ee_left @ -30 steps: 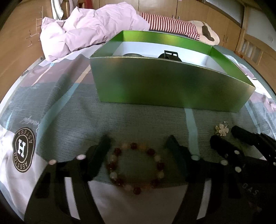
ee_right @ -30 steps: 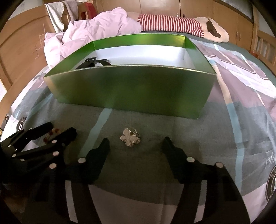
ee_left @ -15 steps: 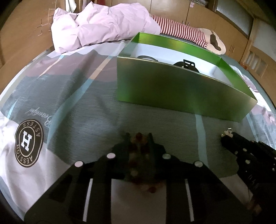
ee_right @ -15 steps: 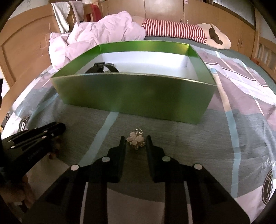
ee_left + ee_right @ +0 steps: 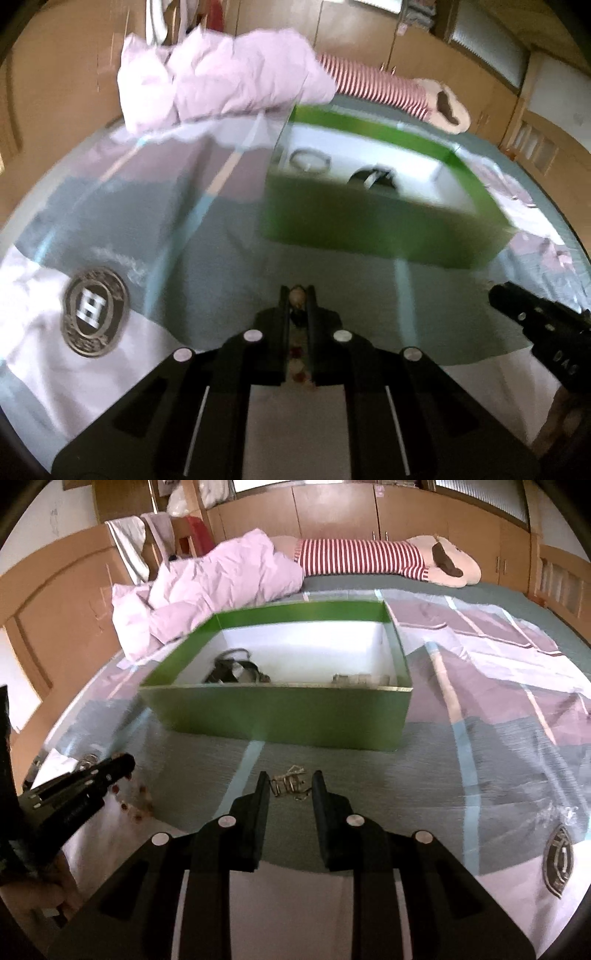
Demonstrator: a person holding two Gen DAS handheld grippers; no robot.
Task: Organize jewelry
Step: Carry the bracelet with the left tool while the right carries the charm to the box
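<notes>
Between the fingers of my left gripper sits a bracelet of red and pale beads, and the gripper is shut on it. Part of the bracelet hangs below that gripper in the right wrist view. My right gripper is shut on a small silver clover charm, held just above the bedspread. The open green box with a white inside stands beyond both grippers. In the left wrist view the right gripper shows at the right edge, with the box behind it.
The box holds a black strap, a silver bangle and a pale chain. A pink quilt and a striped plush toy lie behind it. Wooden bed boards and cupboards ring the patterned bedspread.
Both grippers closed, the left on the bead bracelet and the right on the clover charm. Both then rose off the bedspread with their pieces, and the box's inside shows more.
</notes>
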